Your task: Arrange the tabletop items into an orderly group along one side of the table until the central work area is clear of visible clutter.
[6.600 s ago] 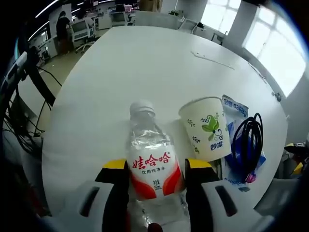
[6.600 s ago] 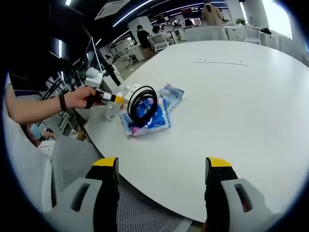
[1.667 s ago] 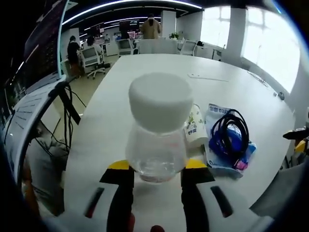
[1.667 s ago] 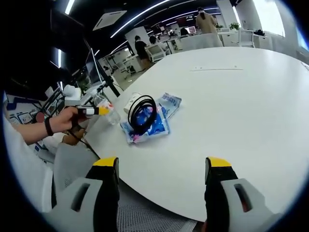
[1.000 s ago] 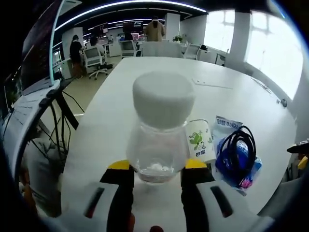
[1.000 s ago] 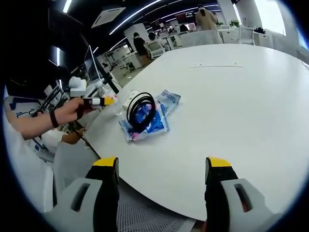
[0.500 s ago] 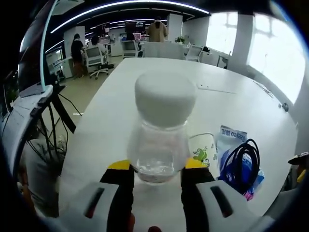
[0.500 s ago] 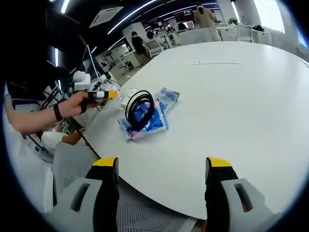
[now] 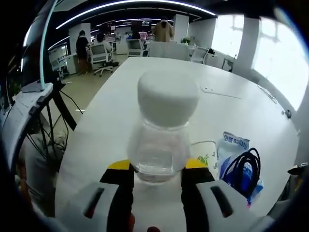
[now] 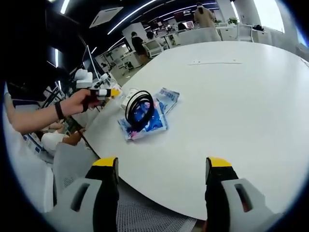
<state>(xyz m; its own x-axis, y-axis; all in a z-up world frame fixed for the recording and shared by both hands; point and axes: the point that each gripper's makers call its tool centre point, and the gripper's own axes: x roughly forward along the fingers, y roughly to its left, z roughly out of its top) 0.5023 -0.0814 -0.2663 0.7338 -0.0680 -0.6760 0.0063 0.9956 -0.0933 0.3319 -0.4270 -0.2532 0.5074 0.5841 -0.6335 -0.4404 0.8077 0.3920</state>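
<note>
Since the earlier frame, the left gripper (image 9: 150,169) has carried the water bottle (image 9: 161,133), clenched in its jaws, above the counter (image 9: 120,101). Right gripper (image 10: 161,169) hangs released. Next: set the water bottle beside the paper cup (image 9: 205,152).

People (image 9: 162,30) stood far off by office chairs (image 9: 102,54) and desks. Big bright windows (image 9: 275,63) lit the room. Long lights (image 10: 131,21) ran across the dark ceiling.
</note>
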